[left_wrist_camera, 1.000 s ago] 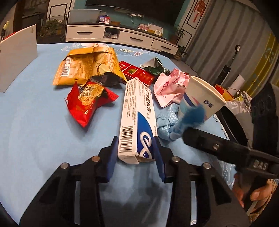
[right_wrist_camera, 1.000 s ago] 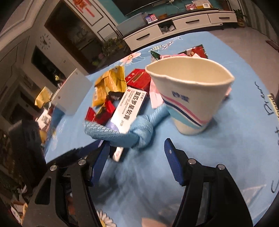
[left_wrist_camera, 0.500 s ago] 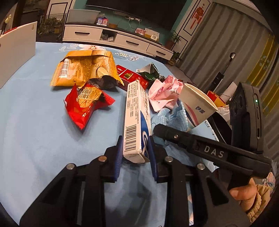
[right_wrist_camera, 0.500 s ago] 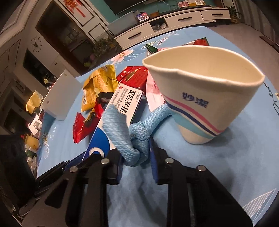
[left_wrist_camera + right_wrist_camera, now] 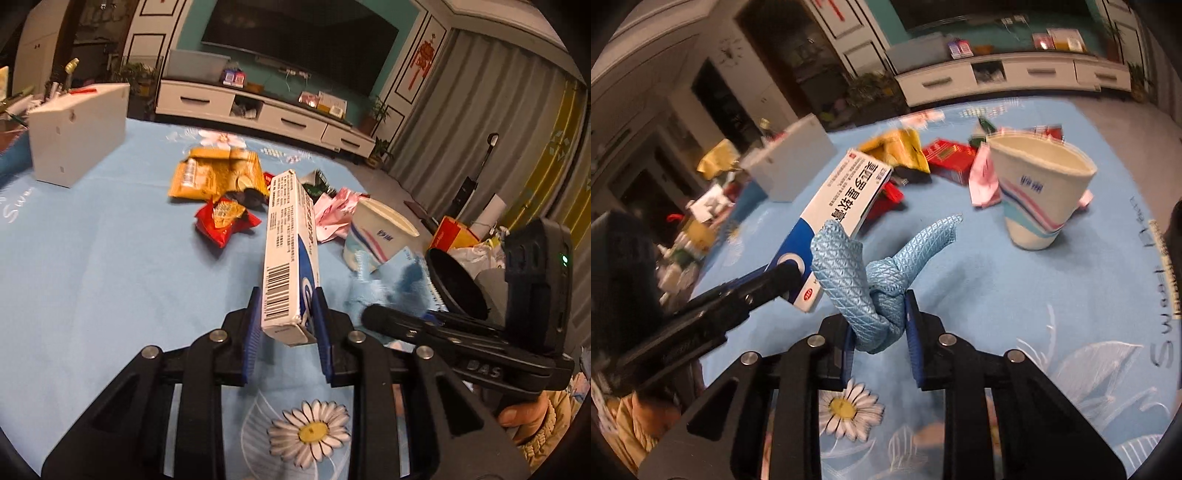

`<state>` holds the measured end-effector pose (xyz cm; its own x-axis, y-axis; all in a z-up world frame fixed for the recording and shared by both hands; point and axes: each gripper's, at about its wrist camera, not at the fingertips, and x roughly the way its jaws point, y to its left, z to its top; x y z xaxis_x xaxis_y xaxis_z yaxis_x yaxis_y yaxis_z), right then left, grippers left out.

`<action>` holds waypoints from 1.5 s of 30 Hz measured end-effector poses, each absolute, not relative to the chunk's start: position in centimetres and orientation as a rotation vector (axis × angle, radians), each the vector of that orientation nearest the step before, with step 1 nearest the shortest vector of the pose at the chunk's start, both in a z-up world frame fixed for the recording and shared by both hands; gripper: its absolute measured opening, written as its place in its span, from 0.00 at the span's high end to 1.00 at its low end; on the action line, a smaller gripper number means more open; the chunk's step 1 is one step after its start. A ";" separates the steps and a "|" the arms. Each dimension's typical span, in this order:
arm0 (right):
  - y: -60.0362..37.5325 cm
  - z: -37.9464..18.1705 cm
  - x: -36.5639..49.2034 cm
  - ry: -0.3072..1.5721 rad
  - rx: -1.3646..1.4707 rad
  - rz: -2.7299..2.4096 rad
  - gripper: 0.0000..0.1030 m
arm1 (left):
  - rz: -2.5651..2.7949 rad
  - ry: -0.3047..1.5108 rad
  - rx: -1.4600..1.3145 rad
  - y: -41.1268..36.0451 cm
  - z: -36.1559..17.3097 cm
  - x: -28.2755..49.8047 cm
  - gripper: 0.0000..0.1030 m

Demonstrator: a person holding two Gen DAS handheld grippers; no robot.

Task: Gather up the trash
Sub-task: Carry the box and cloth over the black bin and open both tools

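Left gripper (image 5: 284, 325): blue fingers (image 5: 252, 332) clenched on the barcode end of a white-and-blue toothpaste box (image 5: 290, 251), box lifted clear of the bench (image 5: 92, 258) and pointing away toward the litter pile. Right gripper (image 5: 879, 328): fingers (image 5: 911, 332) clamped on a knotted light-blue cloth (image 5: 875, 280), both loose ends sticking up, knot off the blue cloth-covered bench.

Landmark: paper cup (image 5: 376, 236), upright on the bench, white with pink and blue stripes, rim dented.
- Toothpaste box: left of the cup, raised, apart from it.
- Knotted cloth: in front of the cup and nearer the camera, blurred in the left wrist view.
- Crumpled pink wrapper (image 5: 336, 214): just behind the cup, touching or nearly so; cannot tell which.
- Red snack packet (image 5: 225, 225): well left of the cup, flat on the bench.
- Yellow snack bag (image 5: 214, 173): behind the red packet, farther from the cup.
- Red flat carton (image 5: 945, 158): behind-left of the cup, by the yellow bag.
- White box (image 5: 77, 133): far left of the cup, standing alone.
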<state>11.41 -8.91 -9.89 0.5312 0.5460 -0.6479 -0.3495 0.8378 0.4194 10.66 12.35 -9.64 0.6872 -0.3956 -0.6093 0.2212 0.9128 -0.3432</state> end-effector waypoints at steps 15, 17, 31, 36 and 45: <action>-24.2 -5.3 5.5 0.657 0.389 0.224 0.75 | -0.558 0.629 -0.121 2.1 -3.5 8.6 0.73; -26.1 -5.4 4.9 0.644 0.409 0.183 0.75 | -0.590 0.633 -0.101 0.1 -3.5 8.7 0.73; -34.1 -8.0 3.4 0.619 0.474 0.014 0.75 | -0.686 0.669 0.023 -12.1 -4.1 11.8 0.73; -35.3 -9.0 4.2 0.627 0.483 -0.002 0.75 | -0.704 0.677 0.057 -15.2 -4.5 13.1 0.73; -37.5 -10.7 6.2 0.646 0.508 -0.043 0.75 | -0.740 0.721 0.128 -20.6 -6.5 15.8 0.73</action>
